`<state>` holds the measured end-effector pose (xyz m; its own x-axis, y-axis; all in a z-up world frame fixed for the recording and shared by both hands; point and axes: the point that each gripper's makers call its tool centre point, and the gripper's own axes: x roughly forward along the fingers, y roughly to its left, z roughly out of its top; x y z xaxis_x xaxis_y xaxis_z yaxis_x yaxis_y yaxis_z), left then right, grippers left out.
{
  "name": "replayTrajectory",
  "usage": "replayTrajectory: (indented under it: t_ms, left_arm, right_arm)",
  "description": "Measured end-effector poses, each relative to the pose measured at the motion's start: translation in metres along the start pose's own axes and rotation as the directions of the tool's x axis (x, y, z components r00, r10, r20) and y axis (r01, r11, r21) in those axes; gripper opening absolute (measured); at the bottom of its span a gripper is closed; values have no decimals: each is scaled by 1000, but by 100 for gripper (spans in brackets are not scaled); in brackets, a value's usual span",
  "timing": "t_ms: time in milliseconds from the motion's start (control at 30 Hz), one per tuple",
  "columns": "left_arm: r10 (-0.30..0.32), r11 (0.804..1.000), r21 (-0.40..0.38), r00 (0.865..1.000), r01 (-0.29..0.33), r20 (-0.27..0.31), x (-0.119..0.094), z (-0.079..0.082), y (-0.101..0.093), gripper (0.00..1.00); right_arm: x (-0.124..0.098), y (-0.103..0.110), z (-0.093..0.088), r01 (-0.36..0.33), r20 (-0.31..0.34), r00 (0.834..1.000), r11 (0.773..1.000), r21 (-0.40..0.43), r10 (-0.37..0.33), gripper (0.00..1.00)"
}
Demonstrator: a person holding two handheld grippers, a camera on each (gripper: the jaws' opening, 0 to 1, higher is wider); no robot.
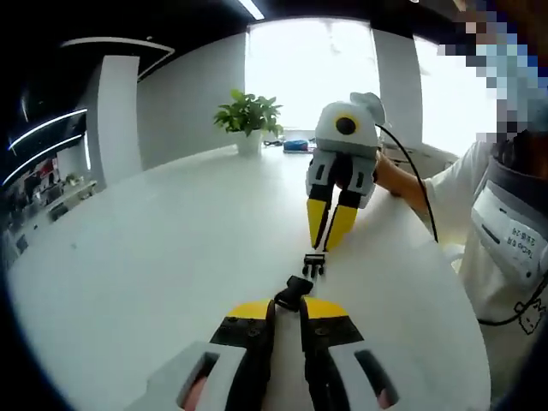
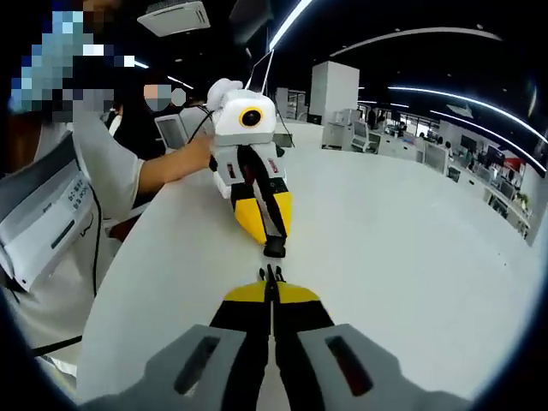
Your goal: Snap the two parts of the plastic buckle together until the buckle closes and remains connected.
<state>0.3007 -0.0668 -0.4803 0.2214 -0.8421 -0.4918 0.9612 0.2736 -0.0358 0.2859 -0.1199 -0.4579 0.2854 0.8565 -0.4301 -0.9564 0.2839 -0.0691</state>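
White tabletop (image 1: pixel 154 257) spreads wide under our two grippers, which face each other nose to nose above it.

From the left gripper view, we see our left gripper (image 1: pixel 287 310) rising from the bottom edge, its yellow-tipped jaws drawn narrow and clamped on the socket half (image 1: pixel 296 291) of the black plastic buckle. Just beyond it, the pronged half (image 1: pixel 314 264) hangs from the tips of the right gripper (image 1: pixel 329 224), whose yellow jaws are pinched tight on it. The two halves sit close together with a small gap between them, not yet joined, both just above the tabletop. A hand (image 1: pixel 390 175) steadies the right gripper from behind, and a cable (image 1: pixel 419 188) trails off it. Farther back, a potted plant (image 1: pixel 248 116) stands near the far edge of the tabletop, in front of a bright window (image 1: pixel 308 73).

From the right gripper view, we see our right gripper (image 2: pixel 271 295) closed narrowly on the pronged half (image 2: pixel 271 276), whose prongs poke out past the jaw tips. Opposite, the left gripper (image 2: pixel 272 235) holds the socket half (image 2: pixel 274 248) at its tips, jaws shut on it. A small gap separates the halves. A person's arm (image 2: pixel 167 171) reaches in from the left.
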Motion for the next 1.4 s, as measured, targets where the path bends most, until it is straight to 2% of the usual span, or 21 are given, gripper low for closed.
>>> replayTrajectory:
  t_ms: [67, 133, 200, 267, 400, 433, 500, 533, 600, 633, 800, 933, 1133, 1400]
  left_arm:
    - [13, 1000, 1, 1000, -13, -8, 2, -2, 1, 11]
    - [16, 1000, -3, 1000, -16, -4, 2, -1, 1, 11]
    - [22, 1000, -3, 1000, -22, -1, 2, 0, 1, 11]
    - [48, 999, -3, 999, -48, 5, 1, 2, 3, 11]
    - [81, 997, -4, 997, -81, 12, -1, 4, 8, 11]
    - [98, 995, -2, 995, -98, 13, -2, 4, 10, 11]
    - [108, 994, 1, 994, -108, 11, -2, 4, 11, 11]
    - [114, 993, -14, 993, -114, 15, -3, 5, 13, 11]
    - [109, 994, -29, 994, -108, 19, -4, 5, 13, 11]
    - [110, 993, -34, 994, -109, 21, -4, 6, 13, 11]
    - [115, 993, -37, 993, -114, 17, -4, 7, 13, 11]
    - [117, 992, -48, 993, -116, 19, -6, 7, 14, 11]
    - [112, 993, -31, 993, -111, 24, -5, 9, 12, 11]
    - [111, 993, -50, 993, -109, 30, -7, 10, 13, 11]
  right_arm:
    - [-2, 1, -4, -19, -19, 1000, 1000, -10, 19, 0]
    - [1, -1, -8, -8, -37, 999, 1000, -10, 8, 2]
    - [2, 0, -10, -22, -57, 998, 997, -69, 18, 11]
    - [2, -5, -3, 23, -22, 999, 990, -143, -26, 22]
    - [0, -11, -2, 20, -26, 999, 974, -227, -27, 32]
    - [0, -12, -3, -2, -29, 1000, 970, -243, -5, 32]
    - [2, -17, 2, -48, 12, 999, 986, -162, 51, 31]
    - [3, -15, 6, -95, 39, 994, 988, -125, 101, 30]
    - [1, -13, 15, -185, 85, 978, 981, -59, 189, 26]
    - [0, -14, 15, -212, 76, 973, 975, -71, 217, 24]
    - [2, -23, 1, -253, -29, 968, 961, -112, 251, 23]
    - [3, -20, 2, -291, -32, 957, 949, -123, 289, 23]
    - [4, -25, 1, -302, -54, 953, 943, -136, 298, 23]
    - [11, -20, -2, -346, -151, 934, 922, -171, 323, 22]
